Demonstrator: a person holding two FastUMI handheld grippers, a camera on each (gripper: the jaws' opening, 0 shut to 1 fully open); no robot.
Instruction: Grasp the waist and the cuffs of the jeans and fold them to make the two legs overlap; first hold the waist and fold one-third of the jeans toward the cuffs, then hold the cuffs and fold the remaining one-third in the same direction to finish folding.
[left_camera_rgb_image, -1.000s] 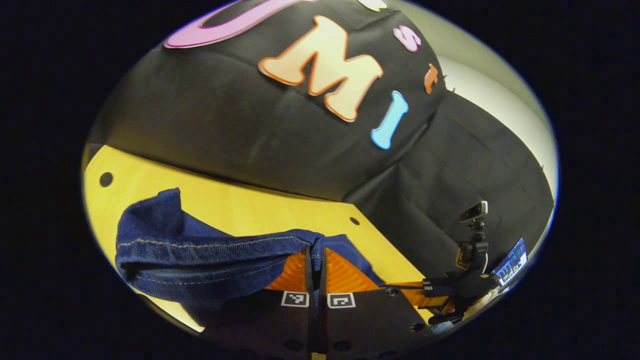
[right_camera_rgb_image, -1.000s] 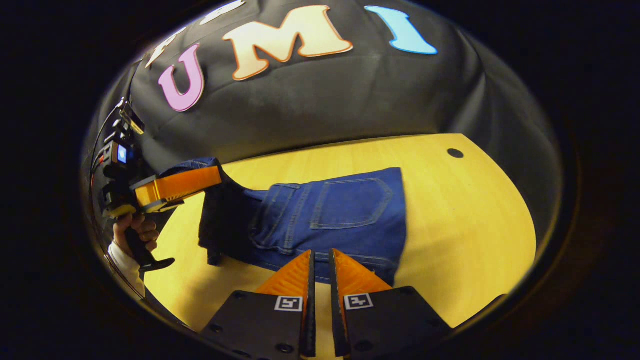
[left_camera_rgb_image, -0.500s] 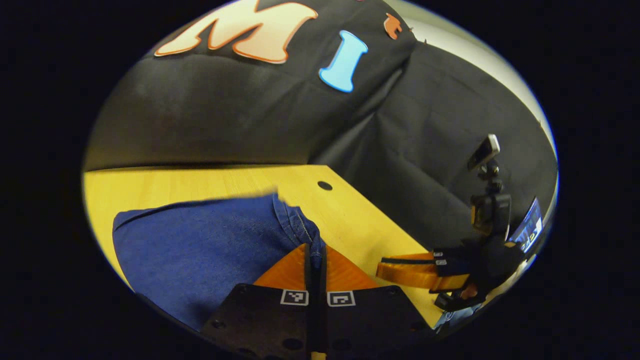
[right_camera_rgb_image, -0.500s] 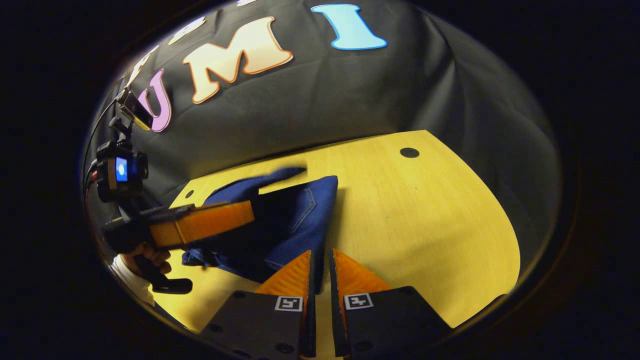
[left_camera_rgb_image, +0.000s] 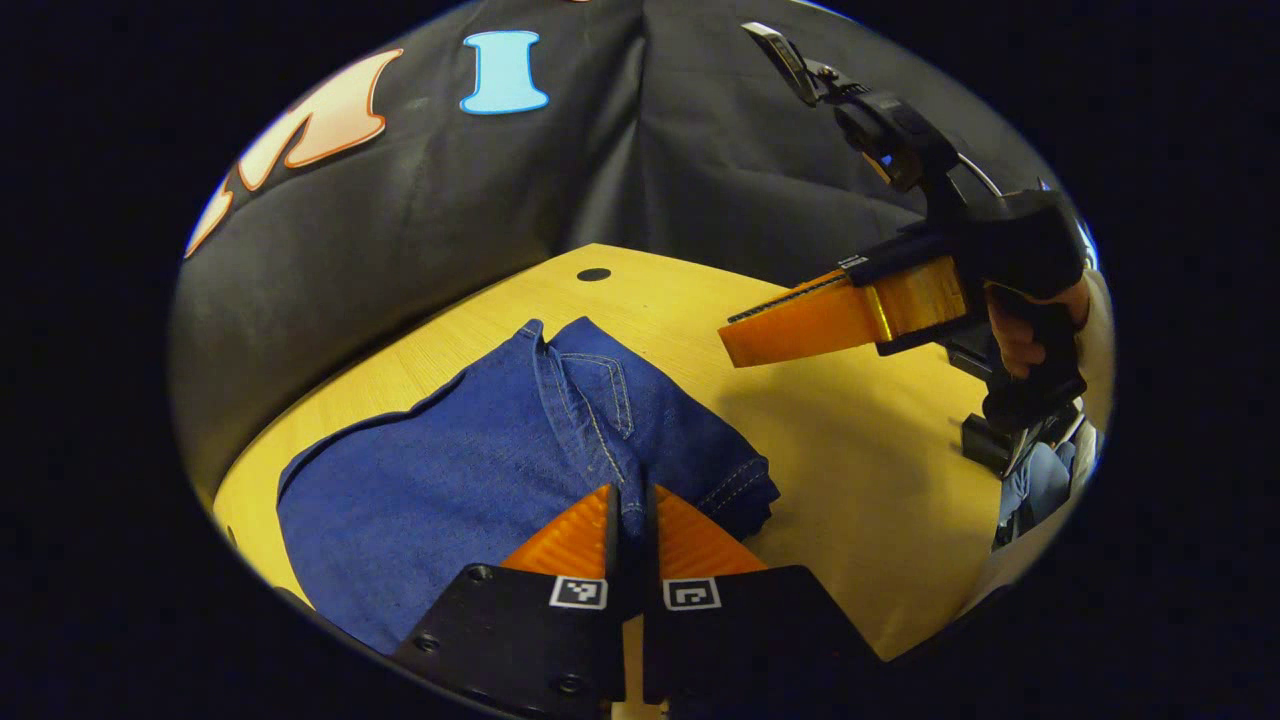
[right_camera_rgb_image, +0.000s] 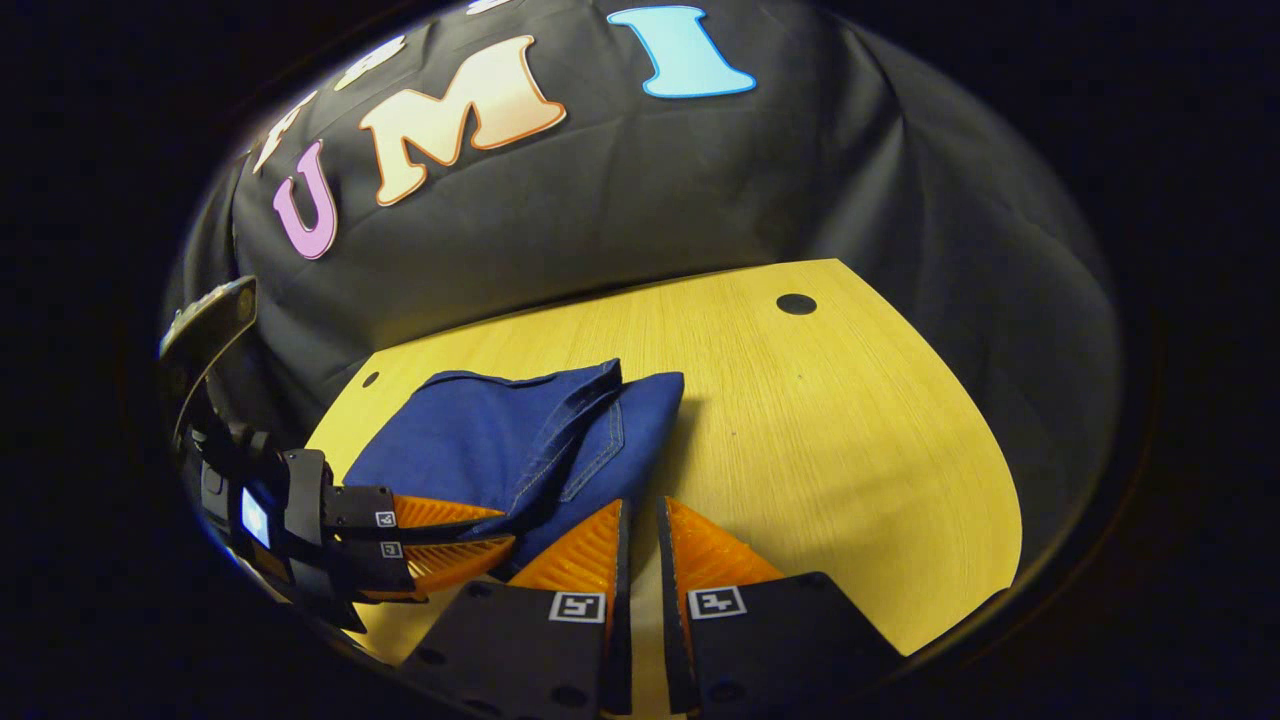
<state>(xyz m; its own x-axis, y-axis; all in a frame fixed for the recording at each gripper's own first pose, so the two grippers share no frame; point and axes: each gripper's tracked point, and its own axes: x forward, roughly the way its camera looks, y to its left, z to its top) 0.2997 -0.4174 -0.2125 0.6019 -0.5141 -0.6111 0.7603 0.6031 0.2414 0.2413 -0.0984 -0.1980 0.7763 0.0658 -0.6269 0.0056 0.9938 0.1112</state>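
L tongs (left_camera_rgb_image: 630, 495) pinch folded jeans (left_camera_rgb_image: 480, 460) on table (left_camera_rgb_image: 860, 450).

Deep blue jeans (left_camera_rgb_image: 480, 470) with pale stitching lie on a yellow wood-grain table (right_camera_rgb_image: 850, 420).

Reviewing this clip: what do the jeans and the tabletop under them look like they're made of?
The jeans look like dark blue denim: a matte woven surface with pale contrast stitching along seams and pocket edges. The table looks like light wood or a wood-look laminate, yellowish with fine straight grain lines and a smooth, faintly satin finish; the pictures cannot settle which. The left tongs pinch a denim seam.
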